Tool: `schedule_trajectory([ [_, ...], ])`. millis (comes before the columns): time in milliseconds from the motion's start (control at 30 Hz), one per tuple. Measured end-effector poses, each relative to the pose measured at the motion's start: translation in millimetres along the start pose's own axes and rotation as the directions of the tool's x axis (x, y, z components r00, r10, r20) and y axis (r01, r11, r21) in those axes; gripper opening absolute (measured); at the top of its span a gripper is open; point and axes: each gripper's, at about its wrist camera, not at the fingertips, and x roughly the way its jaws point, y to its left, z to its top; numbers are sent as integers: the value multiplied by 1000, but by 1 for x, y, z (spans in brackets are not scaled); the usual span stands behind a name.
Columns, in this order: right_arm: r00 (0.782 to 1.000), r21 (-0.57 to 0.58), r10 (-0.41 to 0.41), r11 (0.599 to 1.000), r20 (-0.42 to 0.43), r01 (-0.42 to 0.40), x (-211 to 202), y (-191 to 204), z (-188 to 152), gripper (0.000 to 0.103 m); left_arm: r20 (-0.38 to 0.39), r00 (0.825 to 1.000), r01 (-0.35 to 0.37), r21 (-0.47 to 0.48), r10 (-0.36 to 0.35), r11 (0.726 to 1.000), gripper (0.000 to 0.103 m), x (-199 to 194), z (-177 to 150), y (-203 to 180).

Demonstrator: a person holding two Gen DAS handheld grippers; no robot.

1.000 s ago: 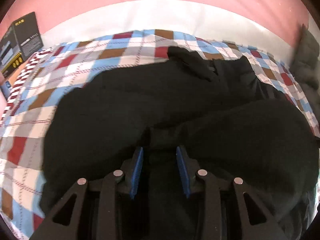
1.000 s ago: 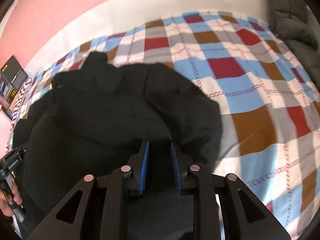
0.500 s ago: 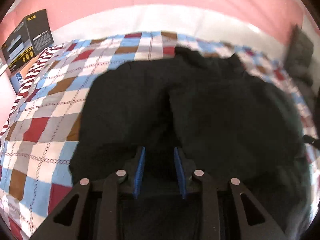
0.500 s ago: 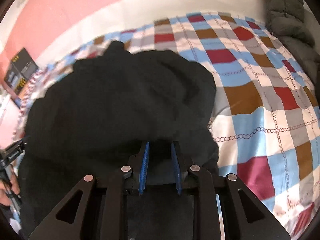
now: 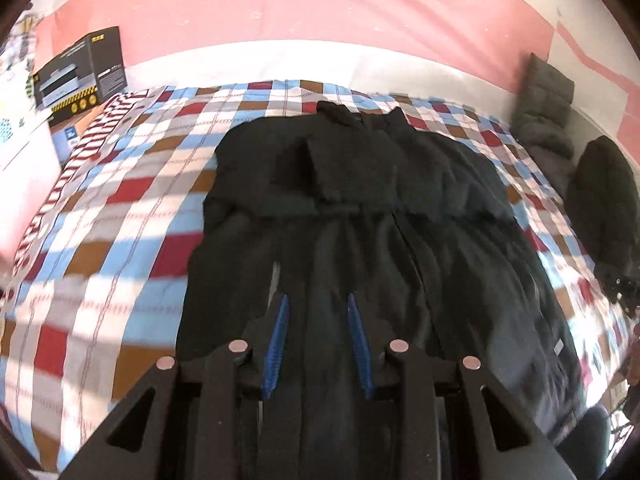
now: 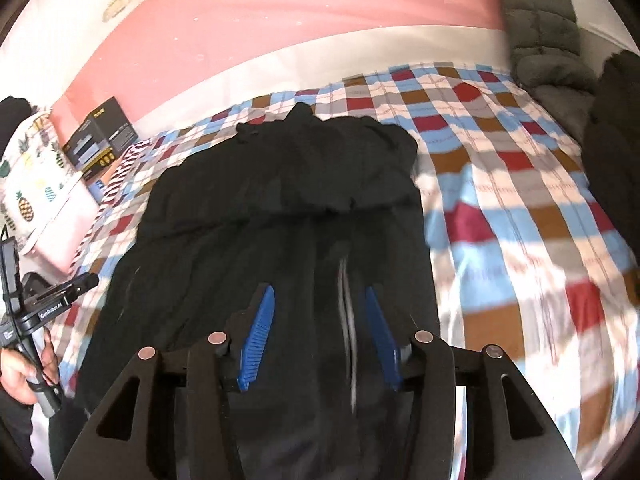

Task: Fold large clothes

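Observation:
A large black garment [image 5: 360, 208] lies spread lengthwise on the checked bedspread [image 5: 120, 208], its far part bunched over the near part. It also shows in the right wrist view [image 6: 280, 208]. My left gripper [image 5: 316, 308] hangs over the garment's near left part, jaws apart with black cloth running between the blue pads [image 5: 276, 344]. My right gripper [image 6: 320, 304] hangs over the near right part, jaws wider apart, nothing pinched. The left gripper tool and a hand show in the right wrist view [image 6: 36, 312].
A black box [image 5: 80, 72] and a striped cloth [image 5: 80, 152] sit at the bed's far left. A pineapple-print pillow [image 6: 36, 184] lies left. Grey quilted clothing [image 5: 548, 116] and a dark bundle [image 5: 604, 208] lie at the right. A pink wall [image 5: 320, 8] is behind.
Both grippers pulled back toward the near edge and the garment stretched out longer and flatter. The right jaws opened from nearly shut; the left jaws kept about the same gap.

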Motion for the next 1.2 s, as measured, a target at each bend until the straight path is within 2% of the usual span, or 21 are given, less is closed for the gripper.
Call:
schedule_trajectory([
  [233, 1000, 63, 20, 998, 4, -20, -44, 11, -51, 49, -2, 1000, 19, 2, -19, 1000, 35, -55, -52, -7],
  [433, 1000, 57, 19, 998, -19, -18, -59, 22, -82, 49, -11, 1000, 23, -11, -23, 1000, 35, -78, -82, -7],
  [600, 999, 33, 21, 999, -31, -20, -68, 25, -99, 50, -36, 999, -3, -27, 2, 1000, 35, -85, -98, -3],
  [667, 999, 32, 22, 999, -29, -21, -70, 25, -104, 60, -33, 999, -17, -32, 16, 999, 35, -87, -99, 0],
  [833, 1000, 54, 25, 998, -18, -24, -74, 22, -107, 62, -22, 999, -33, -40, 32, 999, 36, -89, -102, 4],
  [900, 999, 63, 27, 998, -22, -25, -74, 18, -108, 63, -22, 999, -39, -53, 38, 998, 47, -89, -101, 9],
  [967, 999, 73, 28, 997, -31, -25, -71, 12, -109, 63, -20, 999, -47, -76, 46, 996, 53, -87, -102, 16],
  [1033, 999, 81, 24, 996, -39, -21, -68, 5, -111, 64, -27, 998, -58, -97, 55, 994, 56, -83, -101, 26],
  [1133, 998, 112, 26, 994, -64, -18, -60, -11, -112, 73, -50, 996, -76, -131, 70, 988, 59, -72, -102, 45],
  [1200, 997, 132, 17, 991, -78, -6, -54, -23, -113, 75, -72, 994, -94, -148, 84, 985, 60, -62, -103, 57],
])
